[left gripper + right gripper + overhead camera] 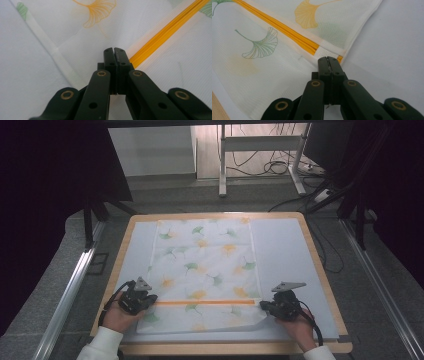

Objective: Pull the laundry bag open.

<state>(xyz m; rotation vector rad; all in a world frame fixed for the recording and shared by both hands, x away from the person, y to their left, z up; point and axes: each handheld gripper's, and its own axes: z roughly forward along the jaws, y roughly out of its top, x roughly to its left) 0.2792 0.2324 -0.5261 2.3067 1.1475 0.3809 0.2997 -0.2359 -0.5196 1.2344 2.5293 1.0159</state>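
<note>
**Both grippers at the ends of the orange stripe**

Right now a thin cloth (205, 270) with green and yellow leaf prints lies flat on a pale mat (285, 250) on the wooden table (320, 265). The cloth is long from the near edge to the far edge of the table. An orange stripe (205, 302) runs across it from side to side, close to the person.

The left gripper (146, 301) sits at the left end of that stripe. The right gripper (264, 306) sits at the right end. So the cloth lies between the two grippers and stretches away from them, toward the far side of the table. Each hand is just as near to its own side of the cloth.

In the left gripper view, the left gripper (114, 50) has its jaws pressed together, with the orange stripe (165, 32) running off just beside the tips. I cannot tell for sure if cloth is pinched between them. In the right gripper view, the right gripper (327, 59) has its jaws together too, right at the cloth's side edge where the orange stripe (287, 31) ends. It looks like a bit of cloth is caught there, but that is hard to see.

My guess is that the near part of the cloth gets lifted and folded away from the person, along the stripe. For that, both grippers would need to go forward side by side.

No words or labels can be read on the cloth.
</note>
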